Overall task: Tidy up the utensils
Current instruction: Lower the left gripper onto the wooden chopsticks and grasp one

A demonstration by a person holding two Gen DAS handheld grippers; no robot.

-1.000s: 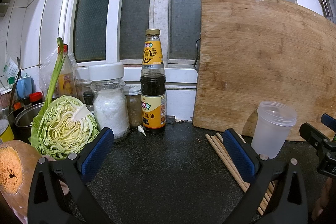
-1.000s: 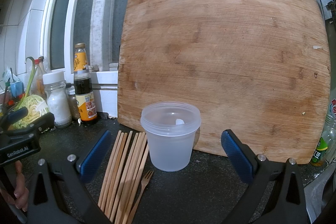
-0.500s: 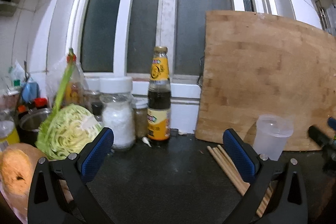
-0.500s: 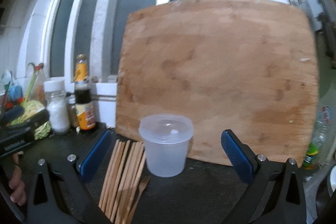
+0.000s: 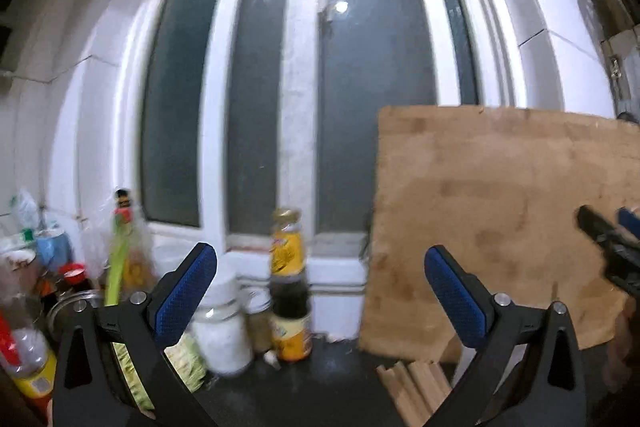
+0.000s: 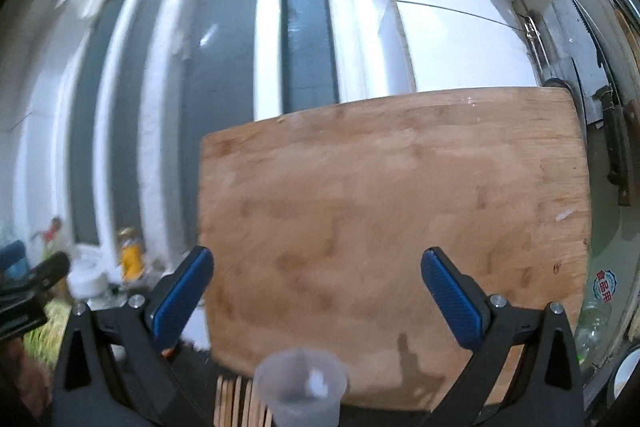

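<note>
On the dark counter (image 5: 320, 395) below the window, both tongs, the left gripper (image 5: 320, 301) and right gripper (image 6: 316, 297), gape wide and empty, seemingly pre-grasp; next calls for descending onto the chopsticks (image 6: 236, 405) beside the plastic cup (image 6: 300, 393).

- The left gripper (image 5: 320, 291) is showing two black plastic arms, each ending in a blue textured pad.
- Silver screw heads are glinting on both arms, just behind the pads (image 5: 186, 297).
- The right gripper (image 6: 316, 291) is wearing the same build: black frame, blue cross-hatched fingers (image 6: 452, 297), paired silver screws.
- Triangular cut-outs are showing low in each arm.
</note>
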